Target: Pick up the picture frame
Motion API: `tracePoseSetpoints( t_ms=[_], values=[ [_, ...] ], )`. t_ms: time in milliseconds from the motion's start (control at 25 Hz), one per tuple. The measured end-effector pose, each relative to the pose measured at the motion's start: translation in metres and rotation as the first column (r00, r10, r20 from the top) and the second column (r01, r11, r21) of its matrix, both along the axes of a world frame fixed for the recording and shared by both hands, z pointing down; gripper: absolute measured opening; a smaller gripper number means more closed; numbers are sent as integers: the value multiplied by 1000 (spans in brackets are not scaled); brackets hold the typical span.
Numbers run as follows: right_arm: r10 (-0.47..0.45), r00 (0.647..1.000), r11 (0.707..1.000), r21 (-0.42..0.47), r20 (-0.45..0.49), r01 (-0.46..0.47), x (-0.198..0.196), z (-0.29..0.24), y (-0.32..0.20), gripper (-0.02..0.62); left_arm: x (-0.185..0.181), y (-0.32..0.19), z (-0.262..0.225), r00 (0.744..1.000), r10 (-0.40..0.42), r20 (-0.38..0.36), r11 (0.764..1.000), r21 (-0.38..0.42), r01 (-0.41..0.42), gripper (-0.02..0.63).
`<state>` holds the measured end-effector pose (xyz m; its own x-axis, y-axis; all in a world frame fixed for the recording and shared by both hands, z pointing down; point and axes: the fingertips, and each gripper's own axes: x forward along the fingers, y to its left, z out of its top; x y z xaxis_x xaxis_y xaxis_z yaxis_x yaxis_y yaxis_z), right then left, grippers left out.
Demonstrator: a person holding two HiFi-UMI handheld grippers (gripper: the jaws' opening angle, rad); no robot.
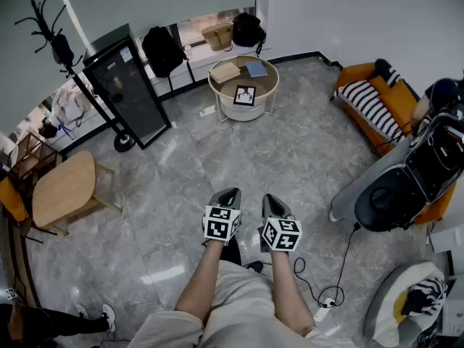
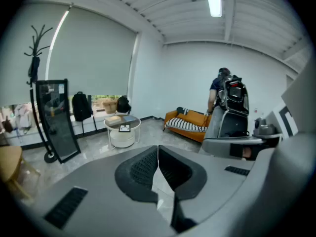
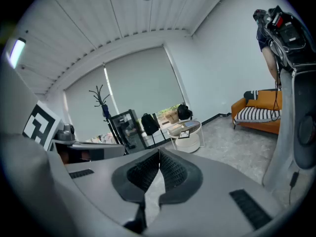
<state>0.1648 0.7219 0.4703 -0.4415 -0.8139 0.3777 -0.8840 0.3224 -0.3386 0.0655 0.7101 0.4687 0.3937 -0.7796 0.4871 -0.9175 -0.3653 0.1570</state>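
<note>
Both of our tongs are pressed shut and hold nothing. The left tongs [image 1: 229, 194] and the right tongs [image 1: 270, 200] hang side by side over bare floor, aimed a little downward. The picture frame [image 1: 245, 95] sits on the round white bench [image 1: 262, 106] well ahead of us, near its front edge, with books [image 1: 225, 71] behind it.

We judge the step in hand to be the approach. We should walk straight across, spread one pair of tongs before arriving, and take the frame by its near edge without nudging the books.

The way looks open. A black standing mirror [image 1: 129, 93] is left of the bench. An orange sofa [image 1: 377, 104] and a grey machine [image 1: 395, 191] are to the right. A cable [image 1: 346, 256] trails on the floor near our right side, so we should step clear of it.
</note>
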Motion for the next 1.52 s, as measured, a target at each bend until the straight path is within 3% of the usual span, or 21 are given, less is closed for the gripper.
tracePoseSetpoints(
  t_ms=[120,360,600,800,880,1200,1520],
  values=[
    [49,999,998,-30,19,-48,4,21,-18,34,0,-25,17,999,-8,-41,1000,-26,7,22],
    [62,998,997,-55,24,-61,7,22,-73,34,2,-83,17,996,56,-65,998,-36,-59,23],
    [36,991,995,-93,127,-24,-10,15,-139,34,-28,-172,1,992,10,-127,999,-35,-15,23],
    [9,995,997,-74,102,-2,-28,14,-204,34,-43,-240,-14,999,43,2,998,49,-43,23],
    [-4,995,997,-81,99,12,-46,18,-227,35,-56,-265,-18,999,41,20,997,60,-43,23],
    [-28,997,997,-72,75,34,-77,8,-298,35,-90,-339,-9,999,5,-54,1000,18,-4,22],
    [73,997,993,-94,38,-69,-64,21,-330,35,-102,-393,9,994,50,-102,998,-21,-52,23]
  ],
)
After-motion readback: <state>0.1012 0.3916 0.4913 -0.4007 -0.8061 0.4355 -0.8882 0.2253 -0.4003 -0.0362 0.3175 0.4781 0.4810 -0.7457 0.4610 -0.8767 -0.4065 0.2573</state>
